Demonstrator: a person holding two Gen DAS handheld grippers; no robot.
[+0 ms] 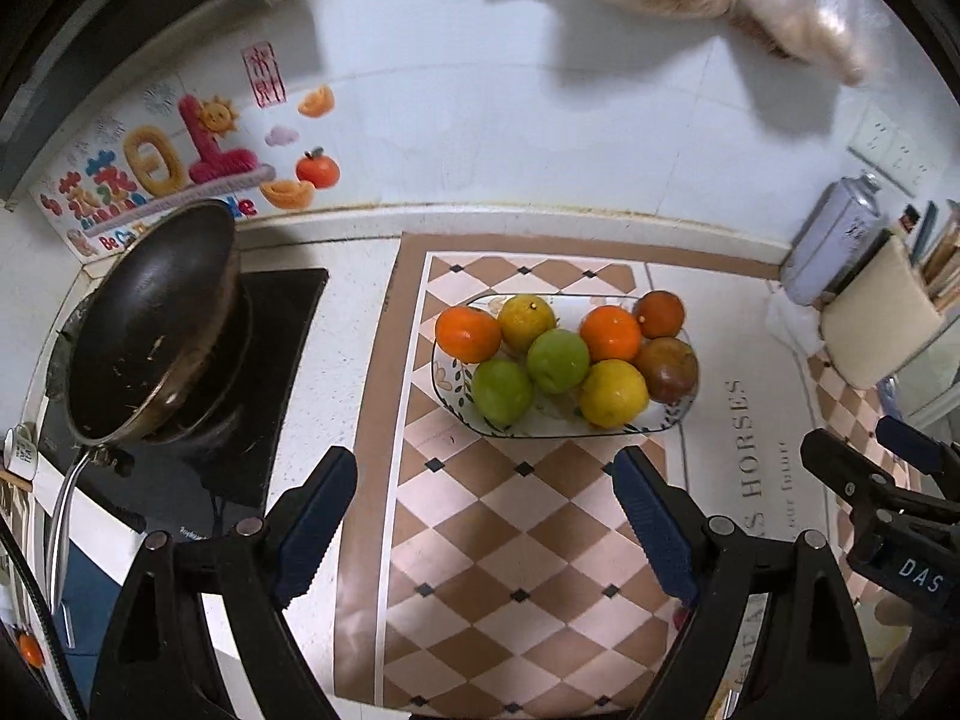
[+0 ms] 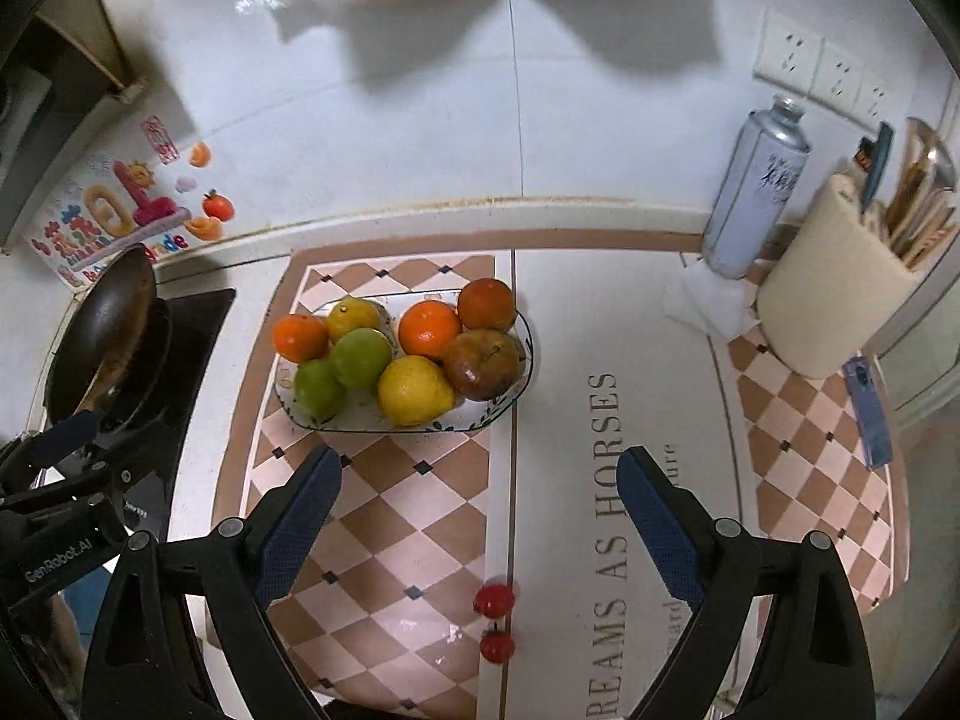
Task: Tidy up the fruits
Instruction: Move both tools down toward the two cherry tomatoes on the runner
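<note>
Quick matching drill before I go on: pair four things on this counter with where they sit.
Things:
1. pan
2. fruit plate
3. spray can
4. two red fruits

Places:
A. on the checkered mat, mid-counter
B. far right, by the wall, beside the utensil holder
C. loose on the mat, nearest the right gripper
D. on the stove at the left

Pairs: 1-D, 2-A, 3-B, 4-C
</note>
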